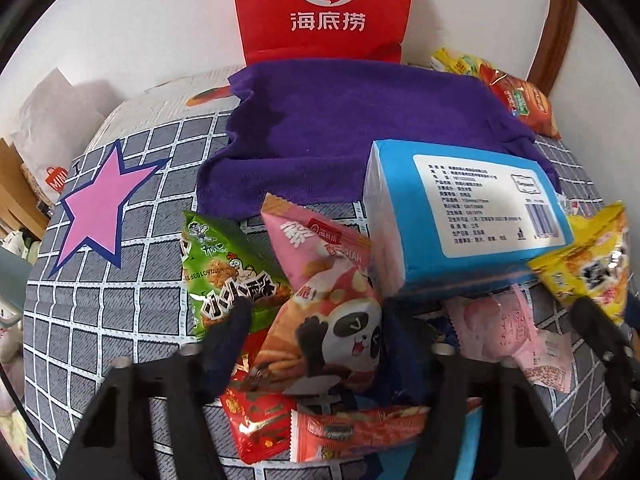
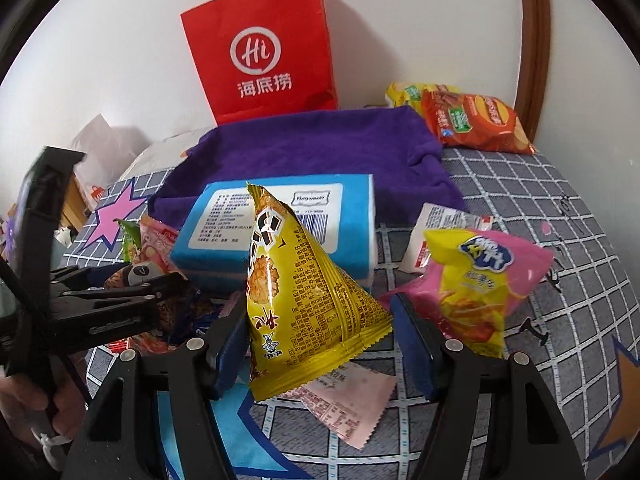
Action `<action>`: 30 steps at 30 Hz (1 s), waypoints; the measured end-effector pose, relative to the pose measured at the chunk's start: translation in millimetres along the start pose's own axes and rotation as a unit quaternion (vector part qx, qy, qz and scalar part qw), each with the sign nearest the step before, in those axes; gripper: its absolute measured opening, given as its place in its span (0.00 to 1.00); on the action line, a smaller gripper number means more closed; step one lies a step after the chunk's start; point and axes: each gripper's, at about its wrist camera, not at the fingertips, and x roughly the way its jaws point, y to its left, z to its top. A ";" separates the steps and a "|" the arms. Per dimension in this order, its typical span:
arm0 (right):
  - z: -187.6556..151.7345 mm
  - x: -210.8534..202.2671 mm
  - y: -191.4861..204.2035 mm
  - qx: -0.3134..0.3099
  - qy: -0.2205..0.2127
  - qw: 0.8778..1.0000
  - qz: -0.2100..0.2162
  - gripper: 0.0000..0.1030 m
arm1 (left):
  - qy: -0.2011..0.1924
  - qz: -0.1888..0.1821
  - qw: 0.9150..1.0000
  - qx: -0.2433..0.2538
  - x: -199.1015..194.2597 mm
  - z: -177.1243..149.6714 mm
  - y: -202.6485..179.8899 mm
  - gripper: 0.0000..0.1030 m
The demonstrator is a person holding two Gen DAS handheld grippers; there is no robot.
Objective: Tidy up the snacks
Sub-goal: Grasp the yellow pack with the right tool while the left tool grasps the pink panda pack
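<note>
In the left wrist view my left gripper (image 1: pixel 316 320) is open, its fingers on either side of a pink panda snack bag (image 1: pixel 332 304) in a pile. A green chicken snack bag (image 1: pixel 224 268) lies left of it and red packets (image 1: pixel 260 420) lie below. In the right wrist view my right gripper (image 2: pixel 320 332) is open around a yellow triangular snack bag (image 2: pixel 296 292); its left finger (image 2: pixel 228 340) touches the bag, its right finger stands apart. The left gripper also shows there (image 2: pixel 172 284) at the left. A blue tissue pack (image 2: pixel 280 224) lies behind the yellow bag.
A red paper bag (image 2: pixel 264 48) stands against the wall behind a purple towel (image 2: pixel 304 148). Orange and yellow chip bags (image 2: pixel 472 120) lie at the back right. A pink-and-yellow chip bag (image 2: pixel 480 280) and pale pink sachets (image 2: pixel 344 404) lie near the right gripper on the grid-patterned bedsheet (image 2: pixel 540 208).
</note>
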 end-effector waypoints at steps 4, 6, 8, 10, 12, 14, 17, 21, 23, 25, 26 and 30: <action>2.4 -7.2 -1.0 -0.003 -0.009 1.000 -0.002 0.65 | -0.008 0.003 1.000 0.004 -5.1 0.1 -2.0 0.42; 3.9 -10.2 -1.2 -0.003 -0.012 1.000 -0.001 0.65 | -0.010 0.000 1.000 0.002 -9.6 0.2 -0.1 0.42; 5.6 -12.9 0.1 -0.002 -0.013 1.000 0.000 0.65 | -0.010 -0.007 1.000 -0.006 -14.8 1.2 4.5 0.42; 6.6 -16.5 1.4 -0.001 -0.016 1.000 0.001 0.65 | -0.012 -0.013 1.000 -0.014 -20.6 1.8 9.8 0.42; 7.8 -19.4 2.2 0.004 -0.017 1.000 0.005 0.65 | -0.016 -0.020 0.999 -0.019 -27.5 2.5 13.8 0.42; 8.7 -21.1 3.3 0.006 -0.016 1.000 0.009 0.65 | -0.021 -0.027 0.999 -0.023 -34.6 3.5 17.1 0.42; 11.7 -22.9 6.7 0.009 -0.013 1.000 0.007 0.65 | -0.026 -0.038 0.999 -0.026 -42.8 9.0 20.4 0.42; 20.6 -26.8 12.5 0.008 -0.016 1.000 0.007 0.65 | -0.032 -0.054 0.998 -0.028 -52.3 20.9 22.9 0.42; 27.8 -29.8 13.5 0.012 -0.016 1.000 0.010 0.65 | -0.037 -0.057 0.997 -0.030 -57.5 28.1 23.6 0.42; 35.7 -31.4 13.3 0.016 -0.014 1.000 0.012 0.65 | -0.047 -0.055 0.997 -0.025 -64.5 37.1 22.7 0.42; 40.5 -32.5 12.8 0.018 -0.015 1.000 0.013 0.65 | -0.052 -0.054 0.997 -0.022 -68.3 40.5 21.7 0.42; 68.1 -39.9 12.4 0.017 -0.034 0.999 0.002 0.65 | -0.077 -0.048 0.996 -0.005 -84.2 60.0 18.1 0.42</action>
